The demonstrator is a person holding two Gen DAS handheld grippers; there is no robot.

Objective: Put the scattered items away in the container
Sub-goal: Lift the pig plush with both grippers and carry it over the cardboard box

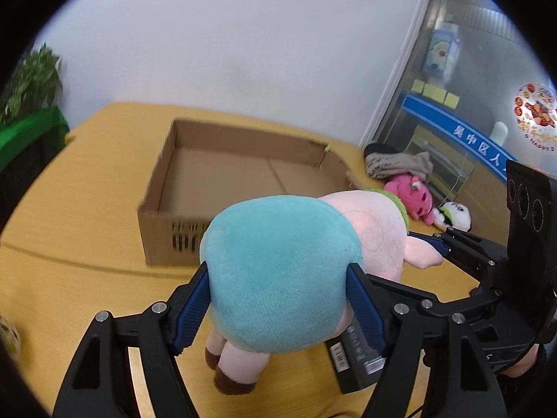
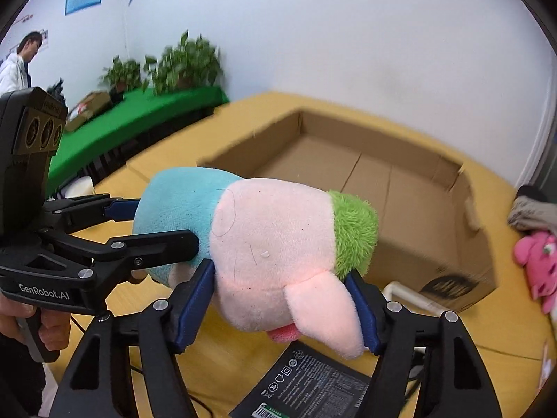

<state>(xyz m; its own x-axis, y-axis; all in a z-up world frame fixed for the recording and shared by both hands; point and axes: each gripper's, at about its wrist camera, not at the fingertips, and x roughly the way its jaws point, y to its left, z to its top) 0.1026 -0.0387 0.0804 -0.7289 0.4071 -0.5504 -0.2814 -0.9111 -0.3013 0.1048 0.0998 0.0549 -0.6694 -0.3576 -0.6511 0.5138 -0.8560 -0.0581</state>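
Note:
A plush pig (image 1: 365,219) (image 2: 271,230) with a teal rear, pink head and green collar hangs just above the yellow table (image 1: 87,278), in front of an open cardboard box (image 1: 153,216) (image 2: 480,244). My left gripper (image 1: 278,271) (image 2: 160,224) is shut on the teal rear, its blue pads pressing in from both sides. My right gripper (image 2: 280,271) is shut on the pink head, near the ear. In the left wrist view it reaches in from the right, and one of its fingers (image 1: 449,244) shows behind the head. The box is empty.
A black labelled packet (image 1: 355,351) (image 2: 313,386) lies on the table under the pig. Right of the box lie a pink plush (image 1: 412,195) (image 2: 536,261), a black-and-white plush (image 1: 452,216) and a grey cloth (image 1: 397,163). A green table with plants (image 2: 184,62) and a person (image 2: 17,66) are far left.

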